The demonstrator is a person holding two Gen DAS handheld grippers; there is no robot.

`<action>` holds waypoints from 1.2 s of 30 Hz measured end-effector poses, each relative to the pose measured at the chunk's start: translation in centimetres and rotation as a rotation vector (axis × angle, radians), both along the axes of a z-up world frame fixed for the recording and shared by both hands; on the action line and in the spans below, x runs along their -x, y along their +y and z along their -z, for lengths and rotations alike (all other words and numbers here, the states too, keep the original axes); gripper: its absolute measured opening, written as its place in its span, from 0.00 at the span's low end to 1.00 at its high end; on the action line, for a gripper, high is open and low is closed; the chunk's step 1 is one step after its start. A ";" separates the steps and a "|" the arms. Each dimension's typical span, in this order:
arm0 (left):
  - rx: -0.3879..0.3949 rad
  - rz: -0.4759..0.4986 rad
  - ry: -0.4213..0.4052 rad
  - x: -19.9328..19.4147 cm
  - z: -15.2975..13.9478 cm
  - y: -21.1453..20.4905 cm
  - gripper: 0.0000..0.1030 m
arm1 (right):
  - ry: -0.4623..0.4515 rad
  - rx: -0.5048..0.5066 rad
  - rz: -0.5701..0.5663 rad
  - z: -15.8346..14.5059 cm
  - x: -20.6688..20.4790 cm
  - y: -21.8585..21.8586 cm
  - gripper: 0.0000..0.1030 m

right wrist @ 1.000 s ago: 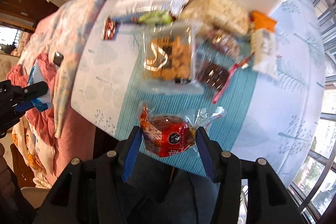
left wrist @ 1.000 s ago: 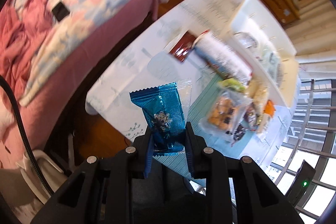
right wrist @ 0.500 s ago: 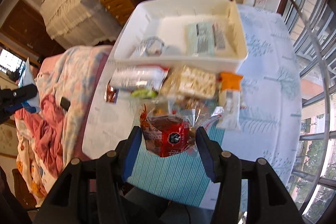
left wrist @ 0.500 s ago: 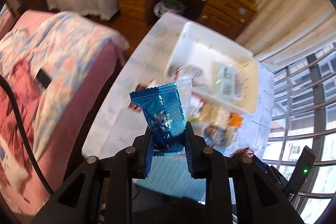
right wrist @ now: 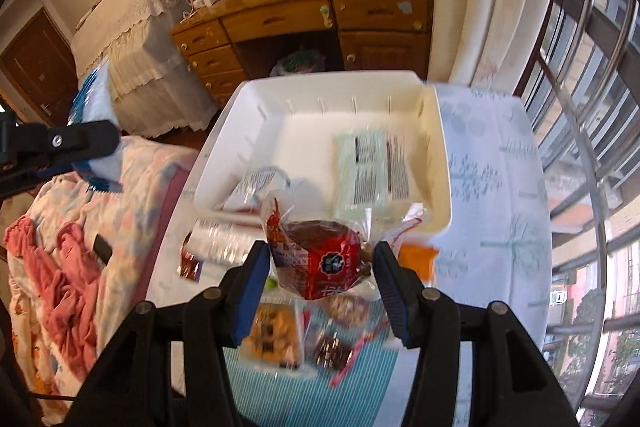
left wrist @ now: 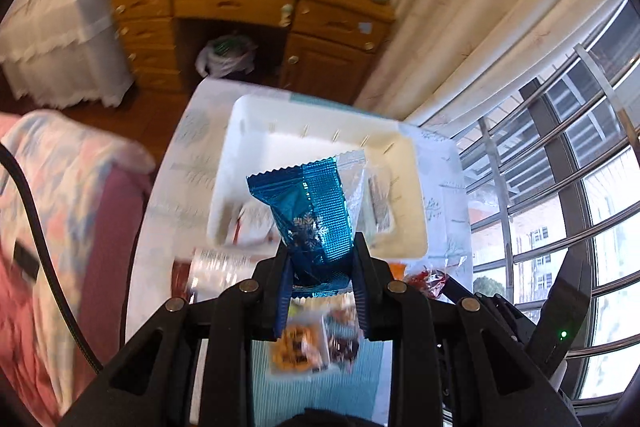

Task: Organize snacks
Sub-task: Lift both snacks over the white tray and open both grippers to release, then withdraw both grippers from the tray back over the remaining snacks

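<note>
Beyond the patterned tablecloth [right wrist: 492, 195], a wooden desk [right wrist: 320, 23] and curtains [right wrist: 476, 7].

Blue foil wrapper [left wrist: 310, 223], white snowflake print. Red-and-clear packet [right wrist: 320, 259]. White tray [right wrist: 436, 131]. Tablecloth [right wrist: 492, 187] white, pale teal tree motifs, teal stripes at near edge.

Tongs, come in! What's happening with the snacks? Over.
Left tongs shut on blue packet. Right tongs shut on red snack. White bin ahead, unblocked.

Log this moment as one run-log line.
left claw: shut on blue packet | right claw: shut on red snack | white bin: ahead, two packs inside
</note>
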State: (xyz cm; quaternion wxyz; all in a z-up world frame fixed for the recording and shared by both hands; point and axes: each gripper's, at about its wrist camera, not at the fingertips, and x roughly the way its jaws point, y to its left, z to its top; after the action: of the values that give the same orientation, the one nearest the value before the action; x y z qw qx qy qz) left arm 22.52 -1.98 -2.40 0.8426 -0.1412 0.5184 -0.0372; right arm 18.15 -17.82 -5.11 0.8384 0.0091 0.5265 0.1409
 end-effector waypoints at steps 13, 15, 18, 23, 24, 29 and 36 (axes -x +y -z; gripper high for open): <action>0.142 0.134 0.006 -5.5 6.2 0.5 0.24 | -0.014 -0.003 0.064 3.1 -4.2 0.6 0.52; 0.153 0.134 0.024 -5.6 7.2 0.7 0.24 | -0.002 -0.008 0.074 3.6 -4.5 0.5 0.52; 0.167 0.141 0.040 -5.8 7.9 0.9 0.26 | 0.018 -0.011 0.088 4.3 -4.8 0.4 0.53; 0.175 0.140 0.015 -5.5 7.6 1.5 0.64 | 0.038 -0.044 0.105 4.6 -4.9 0.2 0.55; 0.172 0.131 0.003 -5.4 7.4 1.7 0.66 | 0.036 -0.052 0.110 4.5 -4.9 0.2 0.58; 0.139 0.100 -0.010 -4.3 6.3 2.2 0.67 | 0.028 -0.084 0.124 3.8 -4.3 -0.2 0.66; 0.128 0.058 -0.021 -1.0 4.7 2.3 0.71 | -0.003 -0.105 0.112 2.0 -2.3 -1.1 0.67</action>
State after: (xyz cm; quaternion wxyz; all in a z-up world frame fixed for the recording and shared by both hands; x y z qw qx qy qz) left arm 23.57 0.37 -7.14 0.8358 -0.1795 0.5098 -0.0962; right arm 20.42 -18.88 -7.10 0.8440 0.0822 0.5160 0.1210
